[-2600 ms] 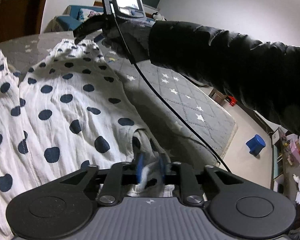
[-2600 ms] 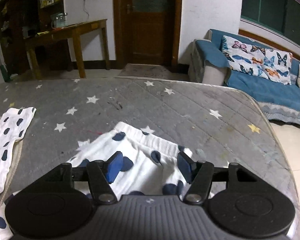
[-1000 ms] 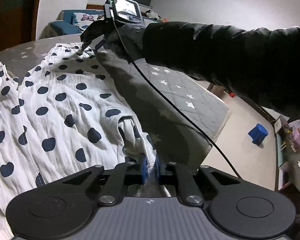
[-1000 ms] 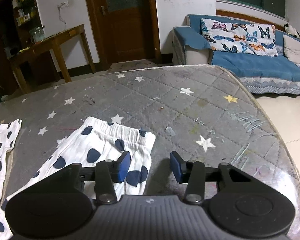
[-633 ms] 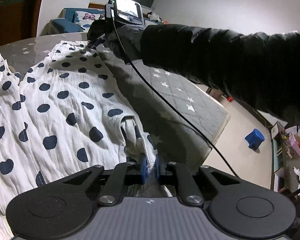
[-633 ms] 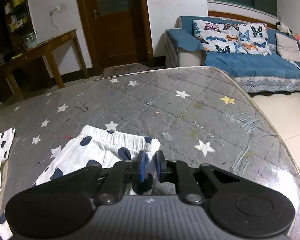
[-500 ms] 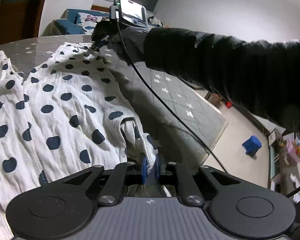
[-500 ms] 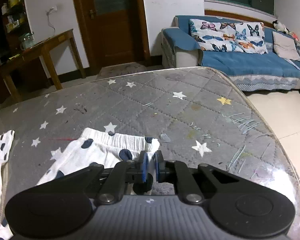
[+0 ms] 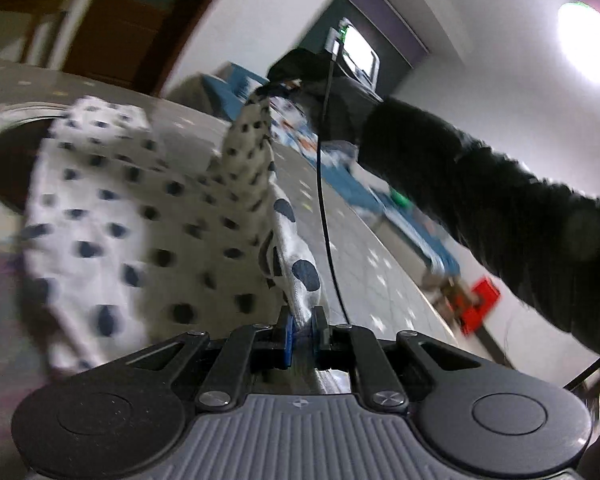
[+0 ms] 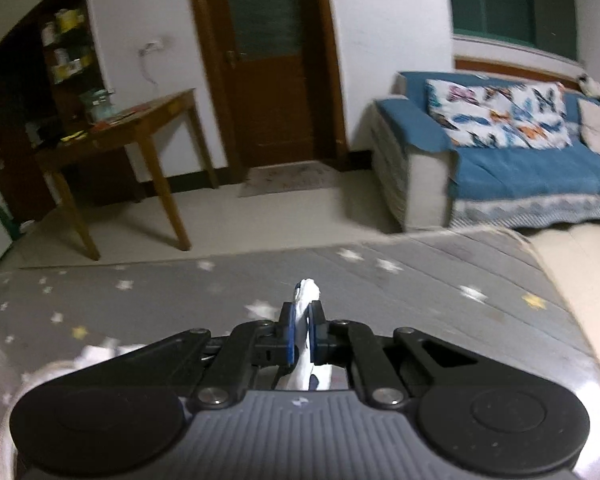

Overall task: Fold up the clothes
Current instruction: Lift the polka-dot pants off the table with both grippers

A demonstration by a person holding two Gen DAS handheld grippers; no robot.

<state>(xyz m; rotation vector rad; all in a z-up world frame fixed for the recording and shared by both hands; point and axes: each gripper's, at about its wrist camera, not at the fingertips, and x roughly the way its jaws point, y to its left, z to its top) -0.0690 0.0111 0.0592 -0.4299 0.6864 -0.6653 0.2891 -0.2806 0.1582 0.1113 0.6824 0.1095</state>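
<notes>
Hanging limp between two pinch points, the polka-dot garment (image 9: pixel 148 216) sags in the middle and drapes in soft folds, which suggests thin, light, floppy cotton that will hold no shape of its own and will swing or slide if let go on one side. Hems and corners look the sensible places to grip, and that is where it is held. White with dark navy spots and a gathered edge, the cloth is lifted partly clear of the grey, star-printed mattress (image 9: pixel 380 264), its lower part blurred. Nearest the lens, the left claw (image 9: pixel 302 330) is clenched on a bunched corner; farther off, the right claw (image 9: pixel 284 84), carried by a black-sleeved arm (image 9: pixel 500 200), pinches another raised edge. Seen from the right wrist, the right claw (image 10: pixel 302 334) is clamped on a white tuft of fabric, with a wooden table (image 10: pixel 140 128) and blue sofa (image 10: pixel 520 168) beyond.
</notes>
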